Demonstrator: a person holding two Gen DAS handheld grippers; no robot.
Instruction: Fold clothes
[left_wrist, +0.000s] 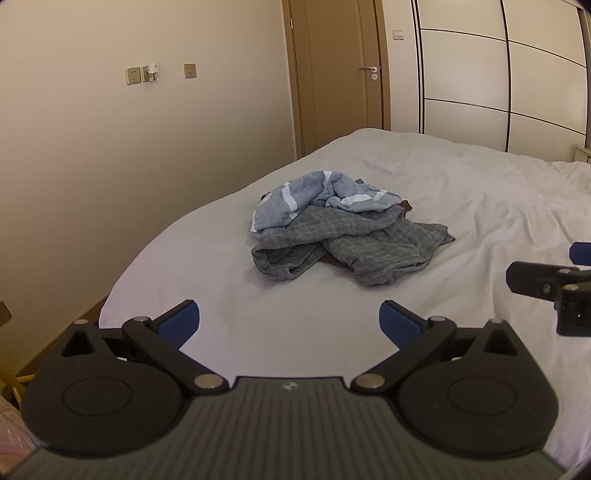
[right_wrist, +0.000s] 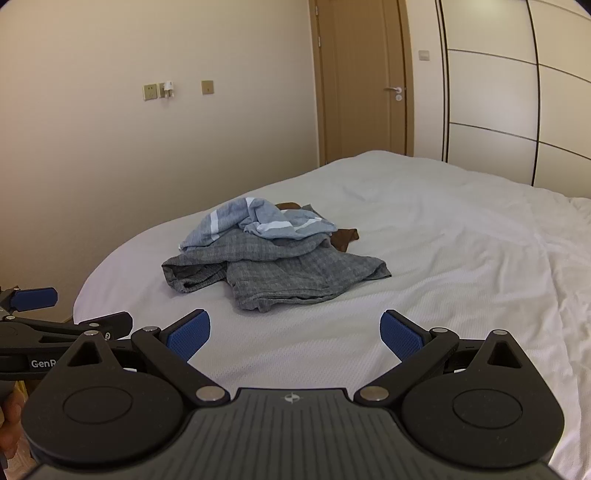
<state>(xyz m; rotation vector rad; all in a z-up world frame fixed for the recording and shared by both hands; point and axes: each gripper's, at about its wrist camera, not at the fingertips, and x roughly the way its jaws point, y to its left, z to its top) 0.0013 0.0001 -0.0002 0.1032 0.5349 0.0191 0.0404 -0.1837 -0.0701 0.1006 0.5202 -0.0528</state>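
While clothes pile (left_wrist: 343, 236) sits crumpled on bed (left_wrist: 461, 192), left tongs (left_wrist: 290, 323) and right tongs (right_wrist: 295, 332) gape wide (nothing gripped).

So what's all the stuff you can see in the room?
bed: one, white, fills the middle
grey garment: one, grey, crumpled on the bed
blue garment: one, light blue with white stripes, on top of the grey one
brown cloth: one, brown, peeking from under the pile
door: one, tan, shut, behind the bed
wardrobe: one, cream, right of the door
sockets: a few, on the wall
left gripper: one, black with blue pads, jaws open, empty
right gripper: one, same, jaws open, empty
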